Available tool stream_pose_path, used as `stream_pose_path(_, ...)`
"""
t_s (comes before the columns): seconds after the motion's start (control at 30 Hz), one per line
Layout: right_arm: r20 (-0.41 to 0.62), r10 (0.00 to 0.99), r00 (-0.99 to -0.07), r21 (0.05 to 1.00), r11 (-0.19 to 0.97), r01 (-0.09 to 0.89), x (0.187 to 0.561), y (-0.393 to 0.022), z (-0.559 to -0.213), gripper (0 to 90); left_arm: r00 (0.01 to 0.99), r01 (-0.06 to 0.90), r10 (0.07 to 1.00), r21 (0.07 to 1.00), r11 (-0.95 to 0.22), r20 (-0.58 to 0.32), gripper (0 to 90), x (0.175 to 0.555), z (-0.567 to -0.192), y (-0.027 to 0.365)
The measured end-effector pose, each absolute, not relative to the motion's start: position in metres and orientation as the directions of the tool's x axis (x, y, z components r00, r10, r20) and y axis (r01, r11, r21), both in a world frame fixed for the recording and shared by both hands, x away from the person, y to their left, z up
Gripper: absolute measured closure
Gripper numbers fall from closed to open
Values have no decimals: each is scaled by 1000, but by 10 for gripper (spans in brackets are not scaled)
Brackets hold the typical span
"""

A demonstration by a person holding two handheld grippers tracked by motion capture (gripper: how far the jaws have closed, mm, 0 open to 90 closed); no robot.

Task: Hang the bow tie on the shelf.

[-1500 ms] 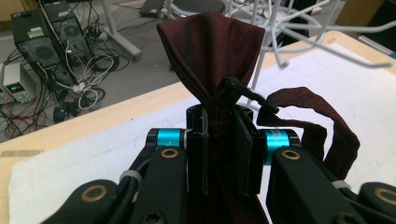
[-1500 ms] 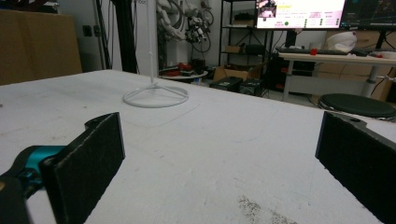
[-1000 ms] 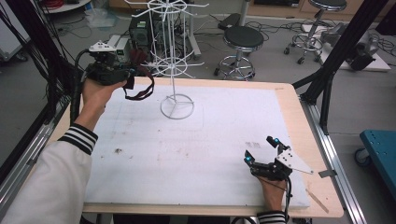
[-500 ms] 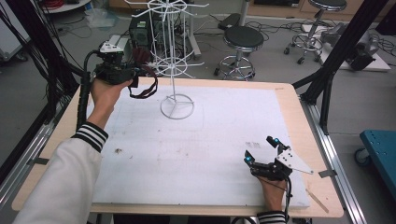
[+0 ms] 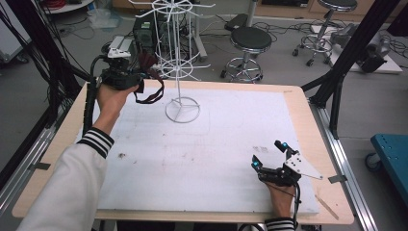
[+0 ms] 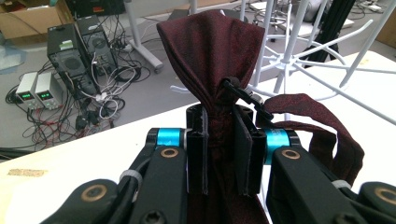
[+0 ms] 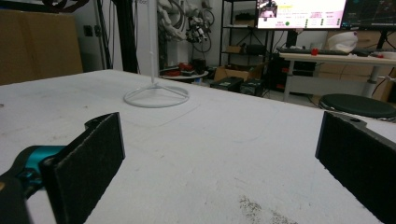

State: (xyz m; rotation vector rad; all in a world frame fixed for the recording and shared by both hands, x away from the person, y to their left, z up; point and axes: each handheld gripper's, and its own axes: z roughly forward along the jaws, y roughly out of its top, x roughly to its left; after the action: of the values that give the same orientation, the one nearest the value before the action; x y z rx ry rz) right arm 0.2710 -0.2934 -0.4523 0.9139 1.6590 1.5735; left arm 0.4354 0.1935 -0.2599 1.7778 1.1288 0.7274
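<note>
so your left gripper is clamped on a dark red tie, pinching it just below the knot, up at the far left corner of the table, beside the white rack. the neck loop droops free off the jaws. it looks light, soft and limp, so it will sag and swing; the fabric may slip, while the knot gives a firmer bulge to hold against. to hang it, you'd likely want the loop opened over a rack arm, which is thin and springy. your right gripper rests on the near right of the table, jaws spread wide, holding nothing.
</note>
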Motion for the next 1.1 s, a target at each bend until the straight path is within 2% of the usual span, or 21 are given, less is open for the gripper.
stream_pose_path(0.37,-3,846,-534,999,30,43,271,-293,-452,6,415,403,908,884,-238,55,767,435,-265,187)
stream_pose_path(0.7,-3,846,-533,999,30,43,271,-293,-452,6,421,416,905,875,-248,57,767,433,-286,186)
stream_pose_path(1.1,-2,845,-534,999,30,44,271,-293,-452,6,433,448,895,837,-313,103,766,437,-306,176)
